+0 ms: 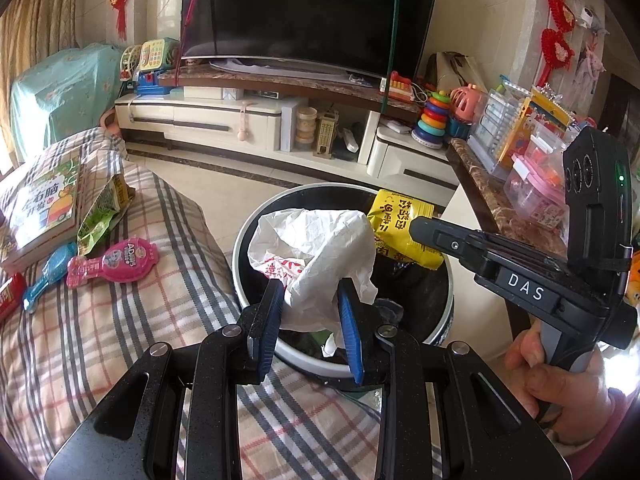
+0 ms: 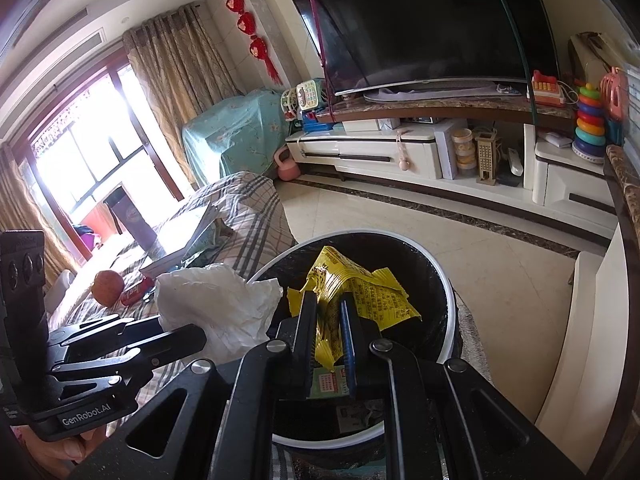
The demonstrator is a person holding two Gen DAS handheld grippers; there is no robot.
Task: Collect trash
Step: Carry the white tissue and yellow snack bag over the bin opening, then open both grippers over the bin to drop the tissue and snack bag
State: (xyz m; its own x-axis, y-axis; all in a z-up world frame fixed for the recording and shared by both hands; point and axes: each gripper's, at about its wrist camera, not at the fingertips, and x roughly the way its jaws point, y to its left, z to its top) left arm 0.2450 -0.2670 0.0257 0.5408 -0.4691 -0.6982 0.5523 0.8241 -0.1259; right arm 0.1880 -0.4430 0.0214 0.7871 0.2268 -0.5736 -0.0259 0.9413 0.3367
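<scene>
A round trash bin (image 1: 256,236) (image 2: 448,284) with a white rim and black liner stands on the floor beside the plaid-covered sofa. My left gripper (image 1: 310,294) is shut on a crumpled white plastic bag (image 1: 316,248) (image 2: 216,304), held over the bin's near-left rim. My right gripper (image 2: 326,304) is shut on a yellow snack wrapper (image 2: 360,292) (image 1: 400,224) above the bin's opening. In the left wrist view the right gripper (image 1: 416,226) reaches in from the right. Some trash lies at the bin's bottom.
On the plaid sofa cover (image 1: 120,320) lie a green snack bag (image 1: 102,216), a pink toy (image 1: 116,262), a blue toy (image 1: 46,274), a book (image 1: 44,204), an apple (image 2: 107,282) and a red can (image 2: 136,290). A marble-topped cabinet (image 1: 492,196) crowded with toys flanks the bin on the right.
</scene>
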